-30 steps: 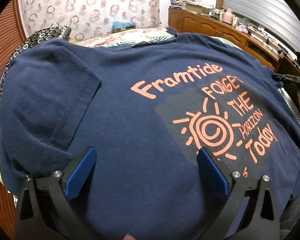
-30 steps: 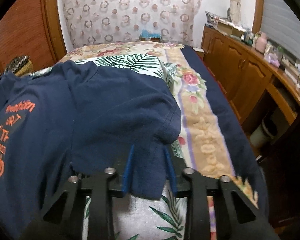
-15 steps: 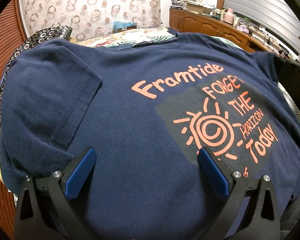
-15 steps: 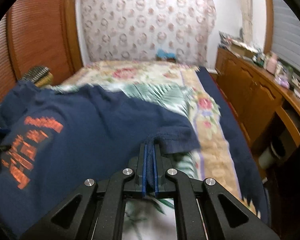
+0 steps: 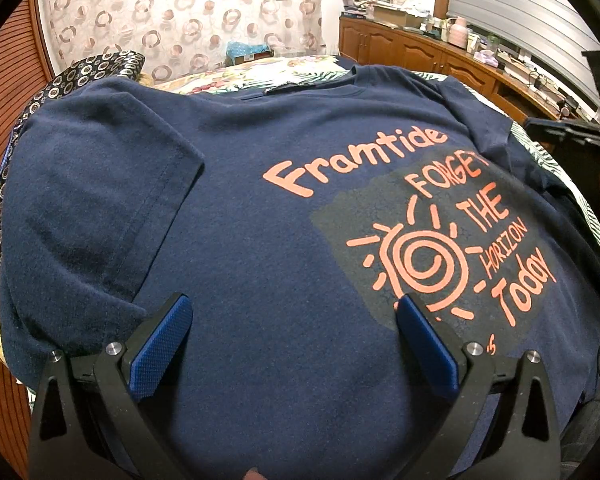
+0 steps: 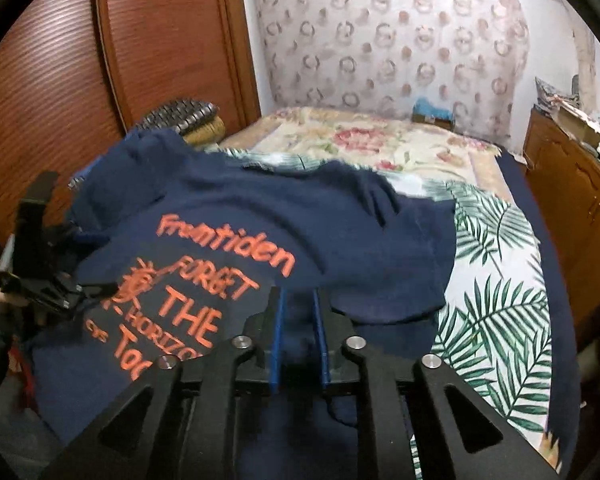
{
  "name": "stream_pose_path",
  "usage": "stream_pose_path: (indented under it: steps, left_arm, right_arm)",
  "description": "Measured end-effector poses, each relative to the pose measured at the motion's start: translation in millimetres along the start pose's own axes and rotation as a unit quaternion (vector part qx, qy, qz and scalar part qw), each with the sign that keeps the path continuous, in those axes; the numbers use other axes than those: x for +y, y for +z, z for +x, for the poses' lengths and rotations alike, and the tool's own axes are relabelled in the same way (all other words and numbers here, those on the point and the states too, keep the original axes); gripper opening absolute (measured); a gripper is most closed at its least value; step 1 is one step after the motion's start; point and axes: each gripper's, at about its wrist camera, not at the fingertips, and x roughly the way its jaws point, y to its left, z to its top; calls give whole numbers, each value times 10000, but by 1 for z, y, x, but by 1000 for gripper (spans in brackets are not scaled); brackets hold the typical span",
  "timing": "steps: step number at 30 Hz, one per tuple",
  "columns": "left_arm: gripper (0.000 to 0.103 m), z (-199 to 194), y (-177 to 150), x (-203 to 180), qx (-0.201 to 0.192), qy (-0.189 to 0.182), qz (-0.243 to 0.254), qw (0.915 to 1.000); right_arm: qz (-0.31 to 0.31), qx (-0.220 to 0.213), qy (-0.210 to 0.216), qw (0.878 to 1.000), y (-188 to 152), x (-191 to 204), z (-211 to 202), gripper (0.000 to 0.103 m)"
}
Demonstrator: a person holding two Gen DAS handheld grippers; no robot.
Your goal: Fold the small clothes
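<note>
T-shirt (image 6: pixel 260 220), navy w/ orange print, lies face-up on the bed (image 6: pixel 500 280). Right gripper (image 6: pixel 298 336): jaws have just been opening, now slightly apart, sleeve (image 6: pixel 400 272) released and folded in toward the print; cloth sits under the gap, unpinched. Vs. earlier frame: it was clamped on that sleeve, out beside the shirt. Left gripper (image 5: pixel 292 344): wide apart over the hem, unchanged. Judged: one sleeve fold done.

Warm indoor light, fairly dim; left view sharp, right view smeared by motion blur, both bulging fisheye with black corners and soft shadows.
</note>
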Motion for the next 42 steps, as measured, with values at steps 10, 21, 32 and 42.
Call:
stream_pose_path:
  steps: [10,21,32,42]
  left_arm:
    - [103,-2,0,2,24,-16,2,10000]
    - [103,-23,1,14,-409,-49,-365,9985]
    - [103,-55,10,35,-934,207,-635,9934]
    - [103,-72,11,35,-1082,322,-588,9919]
  right_arm:
    - [556,135,-673,9961,8,-52,12,35]
    - [530,360,-485,9968,26,-60,44,15]
    - [-48,97,-294,9995,61,-28,44,5]
    - [36,-71,-392,9992,68,-31,47,3]
